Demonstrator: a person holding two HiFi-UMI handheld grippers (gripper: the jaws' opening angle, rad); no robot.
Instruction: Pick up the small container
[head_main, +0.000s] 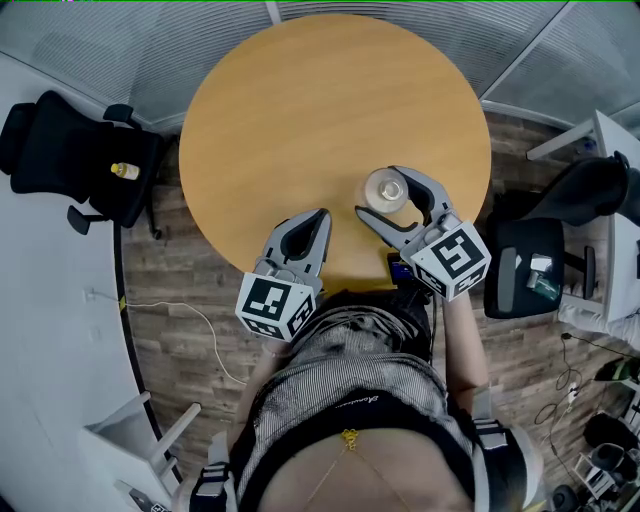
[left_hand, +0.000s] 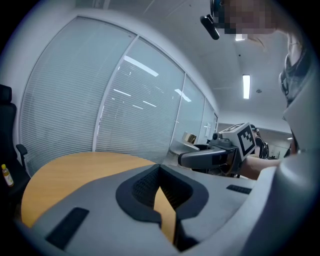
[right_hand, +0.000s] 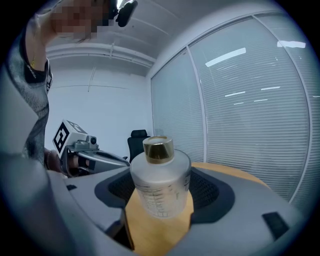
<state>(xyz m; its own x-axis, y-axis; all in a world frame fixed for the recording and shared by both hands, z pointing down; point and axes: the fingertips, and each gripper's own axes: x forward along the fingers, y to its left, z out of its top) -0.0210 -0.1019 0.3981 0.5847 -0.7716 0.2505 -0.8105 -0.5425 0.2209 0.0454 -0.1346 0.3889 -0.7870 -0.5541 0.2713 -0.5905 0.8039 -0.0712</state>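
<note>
The small container (head_main: 385, 188) is a frosted bottle with a gold cap, standing upright near the round wooden table's (head_main: 300, 110) near right edge. My right gripper (head_main: 380, 191) has its two jaws around it. In the right gripper view the bottle (right_hand: 160, 182) fills the gap of the gripper (right_hand: 157, 225), the dark pads (right_hand: 116, 187) against both its sides; I cannot tell whether it is off the wood. My left gripper (head_main: 322, 215) hangs over the table's near edge to the left, shut and holding nothing, as its own view (left_hand: 162, 210) confirms.
A black office chair (head_main: 70, 150) with a small yellow bottle (head_main: 125, 171) on its seat stands left of the table. Another chair (head_main: 530, 270) and a white desk (head_main: 600, 150) are at the right. Glass walls with blinds curve behind the table. A cable lies on the floor.
</note>
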